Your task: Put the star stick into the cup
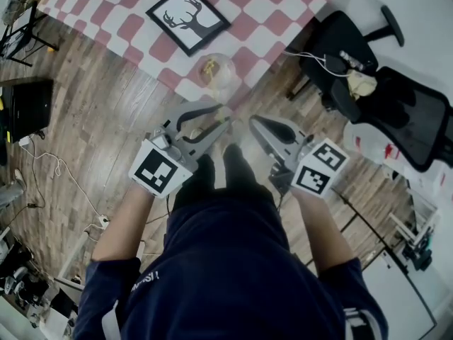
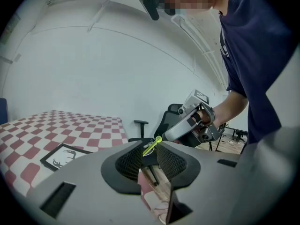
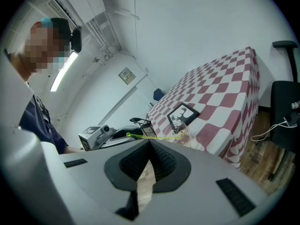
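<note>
At the middle of the head view, the left gripper [image 1: 225, 117], jaws partly apart, tips just below the cup [image 1: 218, 76]. Between these jaws, in the left gripper view, only the thin yellow-green star stick [image 2: 151, 147], with free space on both sides of it, so not pressed by the pads. Round end of the stick up, just above the jaw tips. In the right gripper view, stretched almost level from the left gripper's tips to the cup, the far end seemingly inside the glass. Clear cup upright at the lower edge of the checkered table [image 1: 127, 27], below the framed deer picture [image 1: 187, 18]. Right of centre, the right gripper [image 1: 255, 121], jaw tips together, nothing between them, just beside the left one, not touching the stick. At the upper right, a black office chair [image 1: 382, 98] on the wooden floor [image 1: 92, 119].
</note>
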Motion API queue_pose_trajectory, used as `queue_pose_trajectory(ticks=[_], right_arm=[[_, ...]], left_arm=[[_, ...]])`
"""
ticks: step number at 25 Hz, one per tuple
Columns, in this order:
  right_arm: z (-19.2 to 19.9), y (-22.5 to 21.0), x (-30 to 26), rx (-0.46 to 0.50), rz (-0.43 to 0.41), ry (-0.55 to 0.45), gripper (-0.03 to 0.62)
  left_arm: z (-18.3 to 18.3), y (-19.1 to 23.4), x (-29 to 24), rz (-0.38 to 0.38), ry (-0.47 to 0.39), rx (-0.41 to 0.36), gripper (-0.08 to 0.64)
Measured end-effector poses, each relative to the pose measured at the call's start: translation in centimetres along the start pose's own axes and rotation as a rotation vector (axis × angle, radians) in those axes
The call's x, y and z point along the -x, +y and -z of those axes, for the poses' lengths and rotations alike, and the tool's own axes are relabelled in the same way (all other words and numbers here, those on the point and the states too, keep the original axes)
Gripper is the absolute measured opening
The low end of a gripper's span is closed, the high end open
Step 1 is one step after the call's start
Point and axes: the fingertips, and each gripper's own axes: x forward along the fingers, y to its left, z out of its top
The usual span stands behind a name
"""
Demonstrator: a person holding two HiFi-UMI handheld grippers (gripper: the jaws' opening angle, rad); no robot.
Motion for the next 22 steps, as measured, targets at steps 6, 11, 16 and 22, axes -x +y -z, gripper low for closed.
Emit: queue_pose_trajectory(ticks=[6, 11, 16, 22], right_arm=[[0.5, 0.4, 0.1, 0.001, 0.01, 0.004, 0.015], [0.8, 0.6, 0.2, 0.003, 0.018, 0.006, 0.015], [0.9, 1.0, 0.0, 0.004, 0.015, 0.006, 0.015], [1.2, 1.4, 0.0, 0.007, 0.017, 0.01, 0.015]], left_arm=[[0.9, -0.9, 0.1, 0.016, 0.015, -0.016, 0.124], [1.5, -1.3, 0.2, 0.026, 0.028, -0.026, 0.135], [2.0, -1.7, 0.6, 0.034, 0.036, -0.023, 0.147], [2.8, -1.9, 1.0, 0.04, 0.053, 0.009, 0.192]])
